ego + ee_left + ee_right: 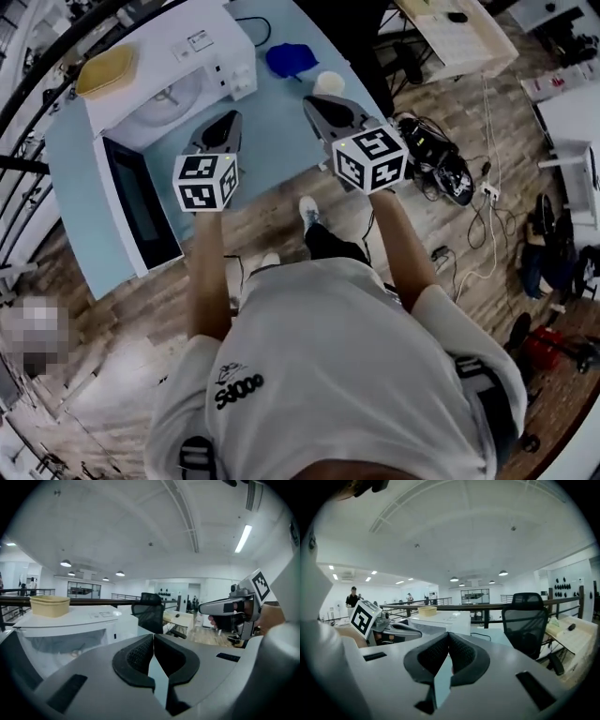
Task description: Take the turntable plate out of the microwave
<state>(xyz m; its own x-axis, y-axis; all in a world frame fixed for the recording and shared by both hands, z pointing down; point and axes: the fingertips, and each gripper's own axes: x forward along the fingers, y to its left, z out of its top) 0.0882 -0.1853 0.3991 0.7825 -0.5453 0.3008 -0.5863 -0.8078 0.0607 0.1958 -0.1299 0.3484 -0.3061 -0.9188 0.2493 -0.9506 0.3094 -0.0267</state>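
While I held them above the table's [272,141] near edge, left hand-held gripper [229,119] jaws together and empty, right hand-held gripper [315,101] likewise, turntable plate [173,98] inside the open microwave [202,42].

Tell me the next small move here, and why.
Probably open the left gripper and ease it toward the turntable plate. The microwave door stands open, the plate shows inside, and this gripper, shut and empty like the right gripper, is the nearer one.
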